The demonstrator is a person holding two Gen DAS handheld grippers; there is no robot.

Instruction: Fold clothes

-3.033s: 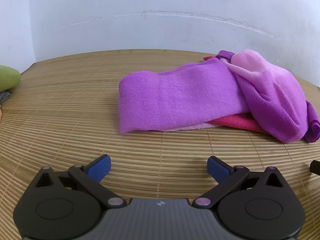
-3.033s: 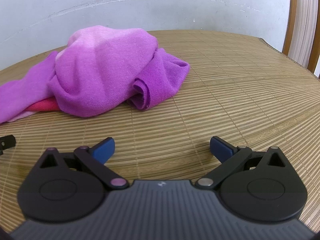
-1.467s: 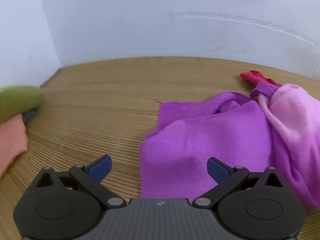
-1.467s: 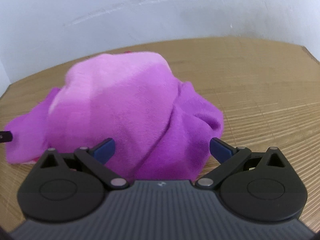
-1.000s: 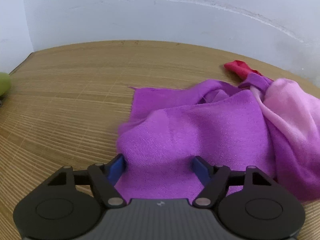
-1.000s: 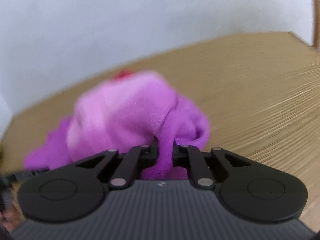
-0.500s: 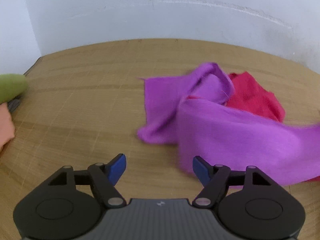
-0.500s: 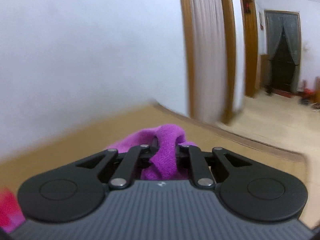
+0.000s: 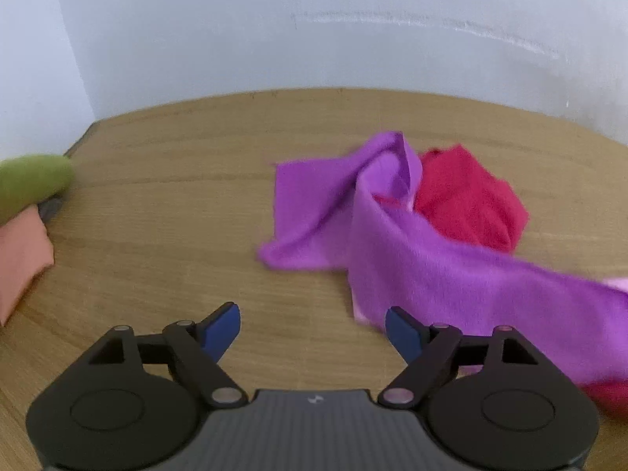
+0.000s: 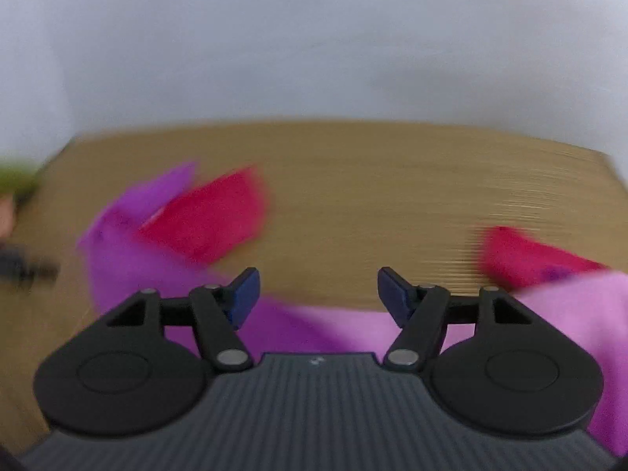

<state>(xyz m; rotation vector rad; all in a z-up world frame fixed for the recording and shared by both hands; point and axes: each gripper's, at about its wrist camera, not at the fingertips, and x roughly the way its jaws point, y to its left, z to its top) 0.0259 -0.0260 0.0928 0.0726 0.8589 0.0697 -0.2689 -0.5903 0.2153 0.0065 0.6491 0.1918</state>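
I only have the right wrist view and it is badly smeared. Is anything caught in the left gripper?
Observer: No. The left gripper has nothing between its blue pads; its jaws are opening over bare bamboo mat.
Operator: Where does the purple fleece cloth lie relative to it?
Observer: The purple fleece cloth stretches away to that gripper's right, one edge close beside the right pad.
Operator: Anything else over there?
Observer: A red cloth lies bunched behind the purple one, partly under it, and a green and an orange fabric sit at the mat's far left edge.
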